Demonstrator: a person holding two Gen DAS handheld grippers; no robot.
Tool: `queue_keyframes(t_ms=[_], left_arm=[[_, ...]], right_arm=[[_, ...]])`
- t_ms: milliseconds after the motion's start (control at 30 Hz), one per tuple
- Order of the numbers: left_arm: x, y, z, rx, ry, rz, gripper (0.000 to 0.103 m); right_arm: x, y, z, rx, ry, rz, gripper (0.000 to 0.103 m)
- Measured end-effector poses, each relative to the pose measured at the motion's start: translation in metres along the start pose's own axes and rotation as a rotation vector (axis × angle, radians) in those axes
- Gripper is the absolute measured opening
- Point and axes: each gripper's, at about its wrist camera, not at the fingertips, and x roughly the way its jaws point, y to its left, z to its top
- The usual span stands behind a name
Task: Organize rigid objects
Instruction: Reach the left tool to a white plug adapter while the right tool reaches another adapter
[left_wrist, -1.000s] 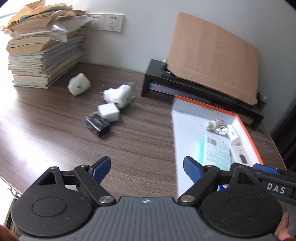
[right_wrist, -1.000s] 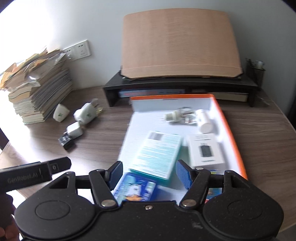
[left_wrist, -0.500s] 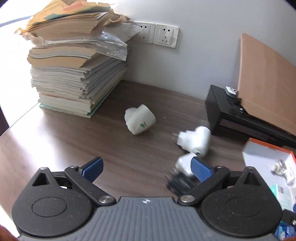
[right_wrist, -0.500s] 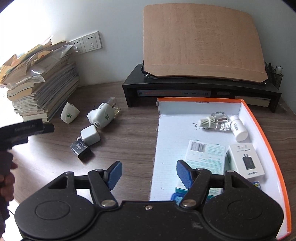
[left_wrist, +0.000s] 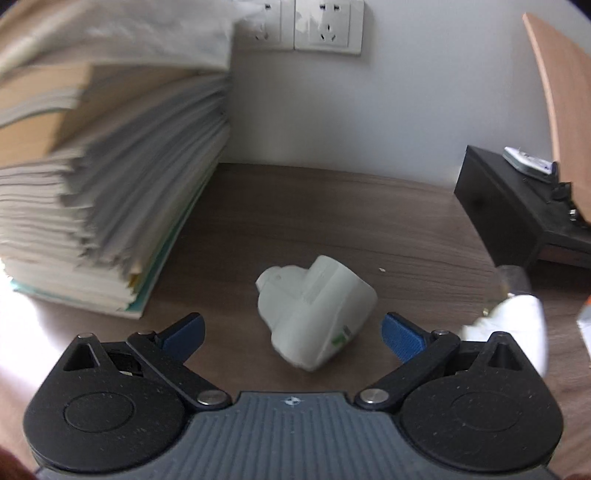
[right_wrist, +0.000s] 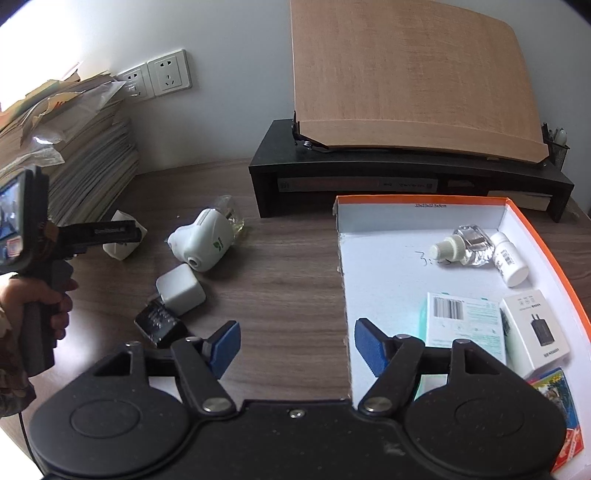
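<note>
A small white plug-in device (left_wrist: 314, 314) with a green mark lies on the wooden table. My left gripper (left_wrist: 293, 330) is open wide, one blue pad on each side of the device and neither touching it. In the right wrist view that device (right_wrist: 120, 251) is half hidden behind the left gripper's body. Near it lie a larger white plug-in (right_wrist: 203, 243), a white cube charger (right_wrist: 181, 290) and a black adapter (right_wrist: 159, 325). My right gripper (right_wrist: 297, 343) hangs over the table at the left wall of the orange-rimmed box (right_wrist: 417, 218); its jaws are opening with nothing between them.
The box holds a small clear bottle (right_wrist: 461, 245), a white bottle (right_wrist: 511, 262) and a few cartons. A tall paper stack (left_wrist: 92, 184) stands close on the left under wall sockets (left_wrist: 321, 26). A black stand (right_wrist: 406, 177) with a leaning wooden board (right_wrist: 406, 74) sits behind the box.
My left gripper swung left from the box side to the small white device by the paper stack, and its jaws widened. My right gripper shifted left, off the box's contents.
</note>
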Motion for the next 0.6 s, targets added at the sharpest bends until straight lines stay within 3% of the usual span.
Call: queue_keyframes(t_ms=[200,267,300,600], left_arm=[[0.026,0.005,0.001,0.023,0.012,-0.022,0.103],[0.025,0.008,0.001,0.013,-0.016,-0.042,0.095],[0.024,0.008,0.001,0.014,-0.028,-0.052,0.088],[-0.016,0.029,-0.01,-0.021,-0.051,-0.079,0.086]], right_arm=[[0.019,0.015,0.009,0.017,0.001,0.003,0.082],[0.025,0.021,0.012,0.017,0.001,0.011,0.082],[0.028,0.024,0.015,0.018,0.001,0.017,0.082],[0.072,0.06,0.048,0.008,-0.003,0.122,0.086]])
